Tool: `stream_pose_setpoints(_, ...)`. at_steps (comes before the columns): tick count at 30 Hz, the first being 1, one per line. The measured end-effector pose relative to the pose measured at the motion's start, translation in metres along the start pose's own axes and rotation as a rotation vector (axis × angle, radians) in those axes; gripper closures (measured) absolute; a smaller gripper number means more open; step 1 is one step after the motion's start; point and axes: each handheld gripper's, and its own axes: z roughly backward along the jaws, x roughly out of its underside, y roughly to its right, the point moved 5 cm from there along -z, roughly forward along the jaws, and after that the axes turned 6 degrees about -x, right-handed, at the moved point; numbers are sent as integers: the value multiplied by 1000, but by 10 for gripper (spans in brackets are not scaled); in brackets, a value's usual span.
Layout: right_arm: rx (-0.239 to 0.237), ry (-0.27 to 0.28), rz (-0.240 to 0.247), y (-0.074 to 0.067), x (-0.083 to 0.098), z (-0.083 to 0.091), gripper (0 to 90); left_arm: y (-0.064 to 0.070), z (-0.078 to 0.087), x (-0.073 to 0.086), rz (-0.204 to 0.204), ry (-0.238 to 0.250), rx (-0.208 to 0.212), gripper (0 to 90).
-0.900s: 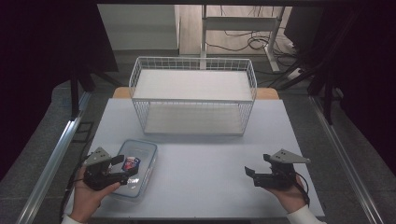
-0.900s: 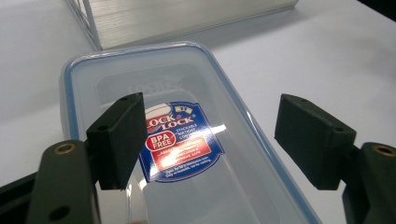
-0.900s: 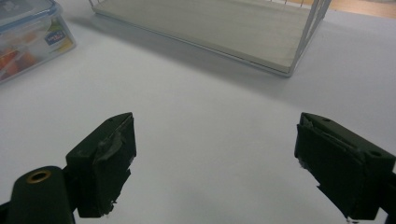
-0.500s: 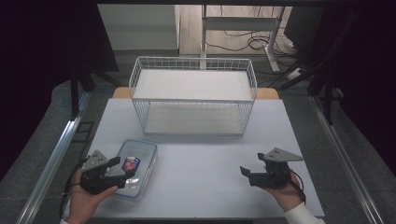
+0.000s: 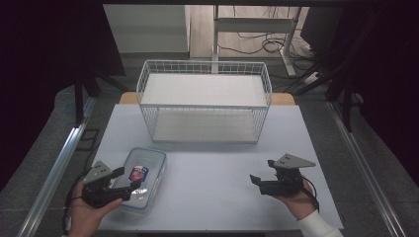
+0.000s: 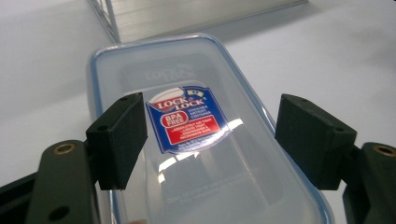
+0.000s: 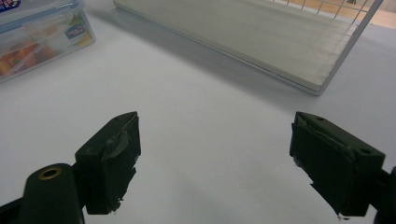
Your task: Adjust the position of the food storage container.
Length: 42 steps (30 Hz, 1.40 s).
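In the lower left of the high view, the plastic container (image 5: 144, 177) lies flat on the white desk (image 5: 212, 187), with its lid on top. Its long axis runs from the bottom edge of the frame up toward the wire basket (image 5: 204, 101), leaning a little to the right at the far end. A blue and red sticker (image 5: 139, 173) is on the lid, near the middle. In the left gripper view the container (image 6: 196, 135) reaches from the bottom of the frame to the upper centre, and the text on the sticker (image 6: 187, 117) reads upright, so the far short end points away from the camera.

The left gripper (image 5: 121, 181) is over the near end of the container. Its jaws stand wide apart on both sides of the lid, and the pads do not press on it. The right gripper (image 5: 263, 180) is in the lower right of the high view, well apart from the container, above bare desk. Its jaws are also wide apart with nothing between them.
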Motion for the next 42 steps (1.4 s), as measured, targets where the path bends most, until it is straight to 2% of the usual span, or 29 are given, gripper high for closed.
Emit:
stream_pose_setpoints(3,-2,4,2,-2,-1,1,173,-2,0,-1,4,3,-3,252)
stream_pose_setpoints(8,0,-1,4,-7,3,5,178,-13,2,-9,51,20,1,256)
stream_pose_setpoints(13,11,-8,-5,-6,7,8,181,-20,-5,-15,46,4,-1,258)
stream_pose_setpoints(18,24,-21,-10,-8,12,11,183,-40,-6,-31,57,2,-29,278)
stream_pose_setpoints(19,24,-21,-10,-8,12,11,183,-40,-6,-31,57,2,-29,290)
stream_pose_setpoints(20,29,-23,-9,-9,14,12,183,-47,-7,-36,51,1,-45,297)
stream_pose_setpoints(23,37,-25,-12,-9,16,14,183,-53,-9,-41,48,-1,-45,316)
stream_pose_setpoints(24,41,-26,-17,-9,16,14,183,-58,-13,-44,53,-14,-48,319)
stream_pose_setpoints(27,48,-28,-20,-8,17,16,183,-64,-19,-46,65,-28,-50,320)
stream_pose_setpoints(28,52,-26,-29,-7,18,17,183,-69,-26,-47,85,-47,-43,324)
stream_pose_setpoints(31,56,-28,-33,-5,19,18,183,-76,-36,-46,81,-87,-51,364)
stream_pose_setpoints(32,56,-29,-34,-5,19,18,183,-76,-36,-46,81,-87,-51,381)
stream_pose_setpoints(34,55,-31,-31,-5,19,17,183,-84,-44,-46,77,-122,-63,428)
stream_pose_setpoints(37,53,-34,-27,-5,20,16,183,-89,-49,-46,73,-141,-59,578)
stream_pose_setpoints(38,53,-37,-25,-5,20,16,183,-94,-55,-44,69,-175,-42,635)
stream_pose_setpoints(39,53,-37,-25,-5,20,16,183,-94,-55,-44,69,-175,-42,715)
stream_pose_setpoints(40,53,-41,-25,-5,20,15,183,-97,-61,-40,46,-220,-19,774)
stream_pose_setpoints(41,53,-43,-25,-5,20,15,183,-98,-64,-38,36,-241,-29,816)
stream_pose_setpoints(42,53,-43,-25,-5,20,15,183,-98,-64,-38,36,-241,-29,855)
